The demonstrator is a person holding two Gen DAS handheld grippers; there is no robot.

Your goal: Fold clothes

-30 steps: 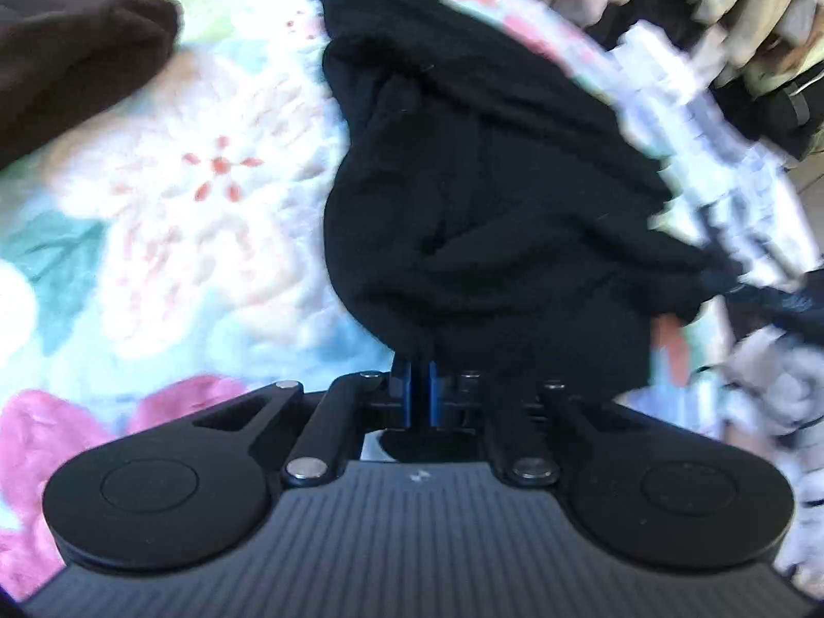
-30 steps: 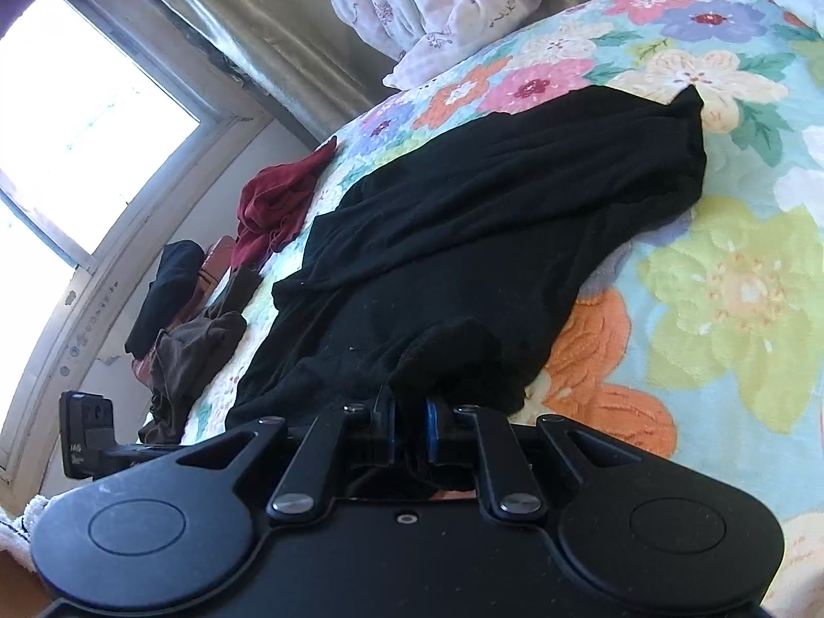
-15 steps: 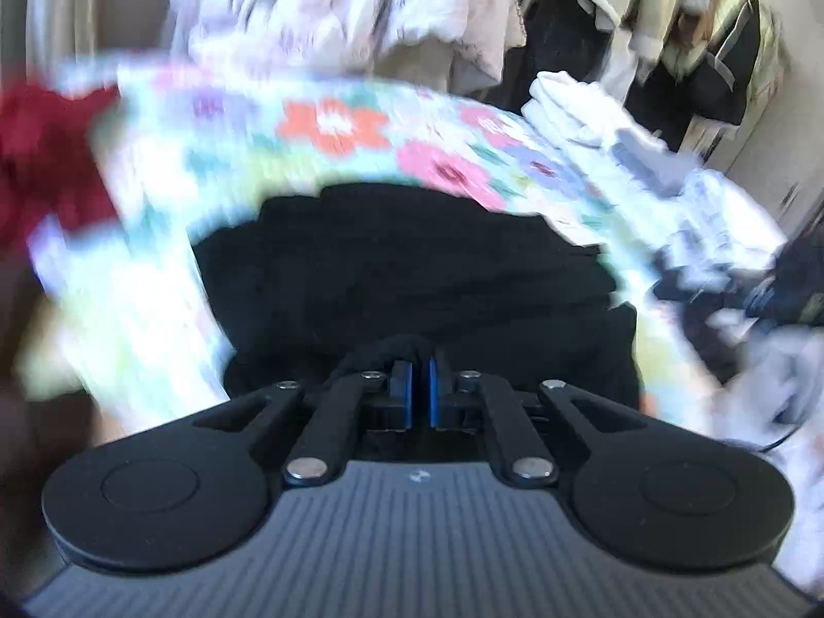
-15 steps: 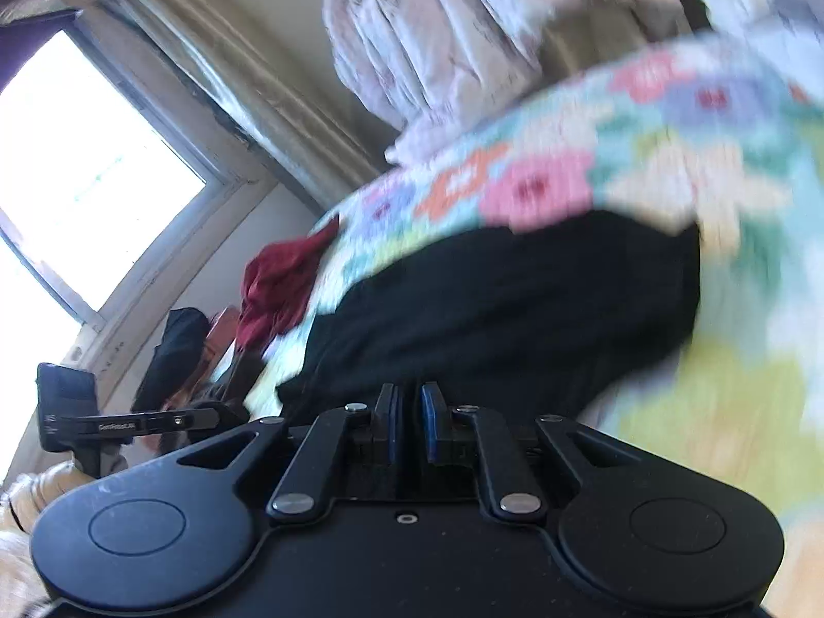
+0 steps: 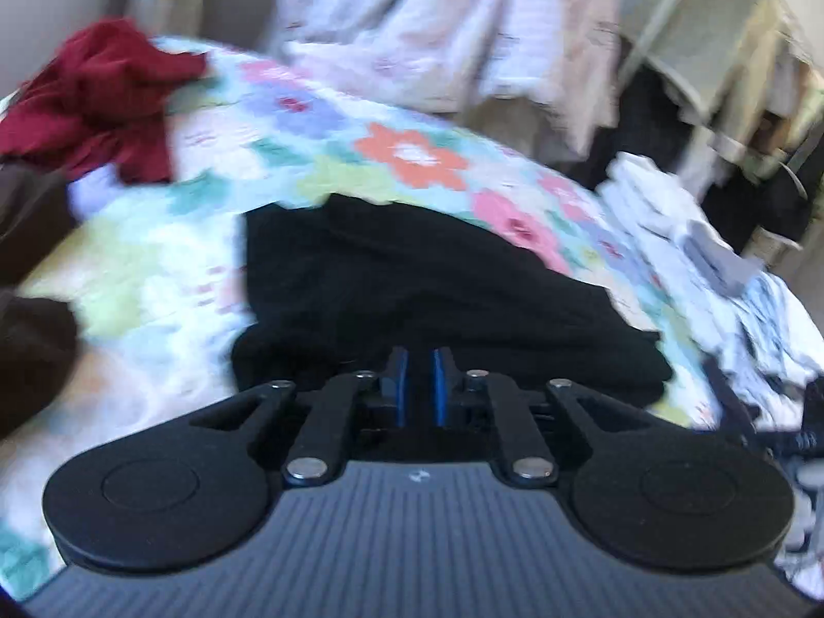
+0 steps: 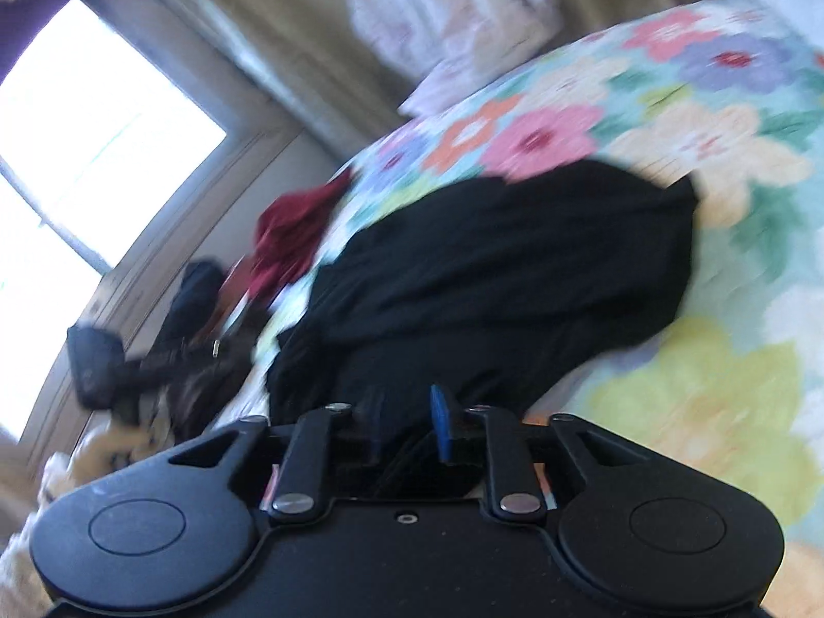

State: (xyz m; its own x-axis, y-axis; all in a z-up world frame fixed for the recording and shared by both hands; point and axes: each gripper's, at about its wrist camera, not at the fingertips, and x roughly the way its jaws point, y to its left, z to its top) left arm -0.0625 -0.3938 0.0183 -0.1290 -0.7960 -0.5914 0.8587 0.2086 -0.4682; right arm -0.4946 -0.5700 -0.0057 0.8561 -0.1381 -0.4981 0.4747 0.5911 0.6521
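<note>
A black garment [image 5: 422,283] lies folded over on the flowered bedspread [image 5: 391,154]; it also shows in the right wrist view [image 6: 504,268]. My left gripper [image 5: 418,381] sits at the garment's near edge with its blue pads slightly apart, black cloth between them. My right gripper [image 6: 407,417] is at the garment's near edge with its jaws parted; the cloth lies just beyond its fingertips. Both views are blurred.
A dark red garment [image 5: 98,98] lies at the far left of the bed, also seen in the right wrist view [image 6: 293,237]. White folded laundry [image 5: 680,226] is stacked at the right. Pale bedding [image 5: 412,26] hangs behind. A window [image 6: 87,154] is at left.
Both grippers carried the garment's edge forward over itself and tilted up. The right jaws have opened and the left pads have parted a little.
</note>
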